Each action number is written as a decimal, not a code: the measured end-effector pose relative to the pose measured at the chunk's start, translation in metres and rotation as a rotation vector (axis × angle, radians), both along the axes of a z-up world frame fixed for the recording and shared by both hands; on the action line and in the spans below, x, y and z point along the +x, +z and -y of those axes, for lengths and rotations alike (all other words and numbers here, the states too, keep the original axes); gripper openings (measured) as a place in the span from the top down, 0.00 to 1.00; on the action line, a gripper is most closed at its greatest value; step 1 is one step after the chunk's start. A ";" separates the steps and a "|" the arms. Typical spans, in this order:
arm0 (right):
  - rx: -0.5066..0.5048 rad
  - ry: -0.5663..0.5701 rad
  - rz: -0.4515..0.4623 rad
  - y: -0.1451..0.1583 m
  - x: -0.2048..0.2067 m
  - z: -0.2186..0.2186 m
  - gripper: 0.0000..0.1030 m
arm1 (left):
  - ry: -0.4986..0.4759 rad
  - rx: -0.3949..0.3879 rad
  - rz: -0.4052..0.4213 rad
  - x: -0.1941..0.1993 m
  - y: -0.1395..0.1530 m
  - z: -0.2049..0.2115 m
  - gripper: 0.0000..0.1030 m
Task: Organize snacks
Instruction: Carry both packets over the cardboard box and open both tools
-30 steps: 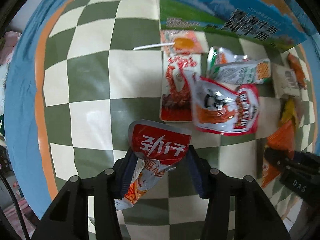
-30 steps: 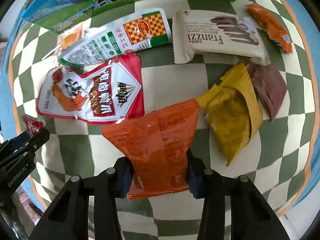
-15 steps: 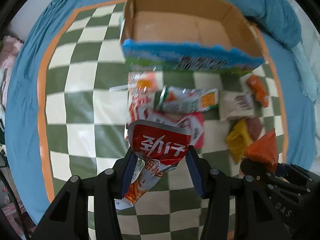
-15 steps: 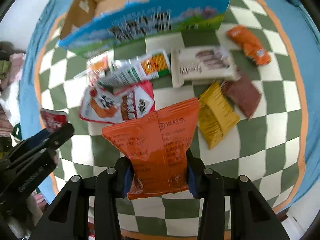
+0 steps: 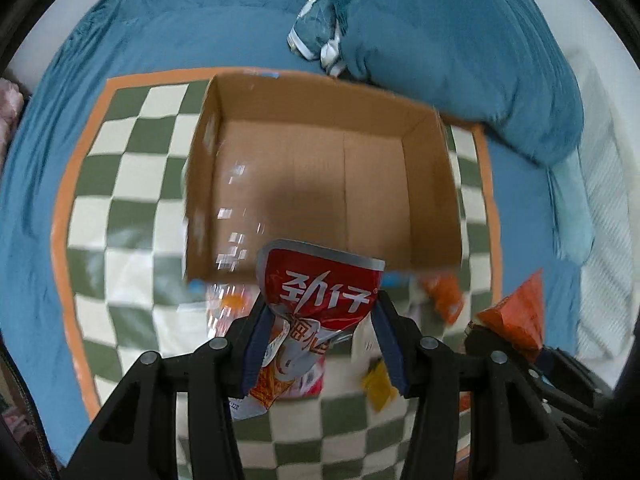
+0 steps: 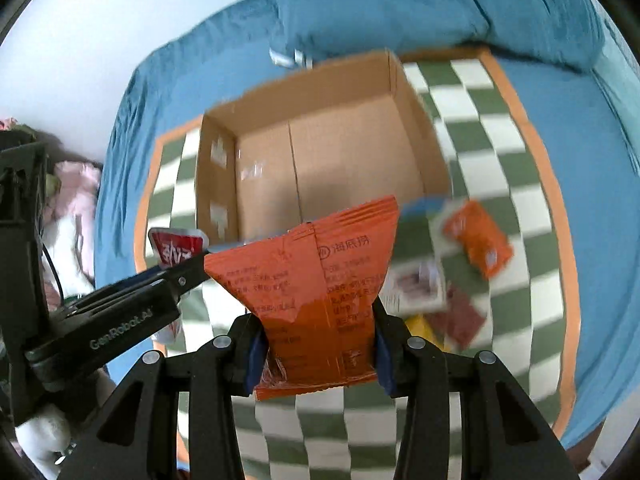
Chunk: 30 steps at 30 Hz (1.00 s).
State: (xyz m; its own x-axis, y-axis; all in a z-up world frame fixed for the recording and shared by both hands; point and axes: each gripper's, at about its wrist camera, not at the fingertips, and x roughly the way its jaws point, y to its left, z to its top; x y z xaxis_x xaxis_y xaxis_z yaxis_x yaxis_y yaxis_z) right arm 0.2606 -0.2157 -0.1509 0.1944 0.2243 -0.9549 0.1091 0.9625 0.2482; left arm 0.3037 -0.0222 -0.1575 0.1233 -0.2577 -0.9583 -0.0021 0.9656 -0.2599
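My left gripper (image 5: 318,320) is shut on a red snack packet (image 5: 320,292) with white characters and holds it in the air just short of the near wall of an open cardboard box (image 5: 320,172). My right gripper (image 6: 318,340) is shut on an orange snack packet (image 6: 316,280), also held up in front of the box (image 6: 332,152). The box interior shows bare cardboard. In the right wrist view the left gripper (image 6: 176,276) and its red packet (image 6: 176,246) are at the left. In the left wrist view the orange packet (image 5: 516,312) shows at the right.
The box stands on a green-and-white checkered mat (image 5: 128,168) with an orange border, on a blue bedsheet (image 5: 168,28). Several snack packets lie blurred on the mat in front of the box, among them an orange one (image 6: 478,238). A blue pillow (image 5: 460,48) lies behind the box.
Both grippers have risen and moved toward the box with their packets. The box's open inside now fills the views and the loose snacks have dropped low in the frames.
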 end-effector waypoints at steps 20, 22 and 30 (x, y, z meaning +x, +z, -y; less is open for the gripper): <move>-0.143 0.148 -0.107 -0.189 0.241 -0.004 0.55 | 0.056 -0.116 -0.219 0.180 -0.167 0.032 0.55; -0.147 0.156 -0.110 -0.197 0.248 -0.005 0.55 | 0.047 -0.119 -0.226 0.182 -0.171 0.034 0.54; -0.127 0.152 -0.103 -0.202 0.252 -0.004 0.55 | 0.027 -0.043 -0.197 0.192 -0.163 0.036 0.53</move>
State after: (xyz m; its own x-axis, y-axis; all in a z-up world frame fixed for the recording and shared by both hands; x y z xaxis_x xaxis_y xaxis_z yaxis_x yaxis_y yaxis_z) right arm 0.5130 -0.2122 -0.3527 0.0677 0.1197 -0.9905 -0.0209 0.9927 0.1185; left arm 0.4961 -0.0579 -0.3205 -0.0578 -0.2976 -0.9529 -0.0827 0.9527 -0.2925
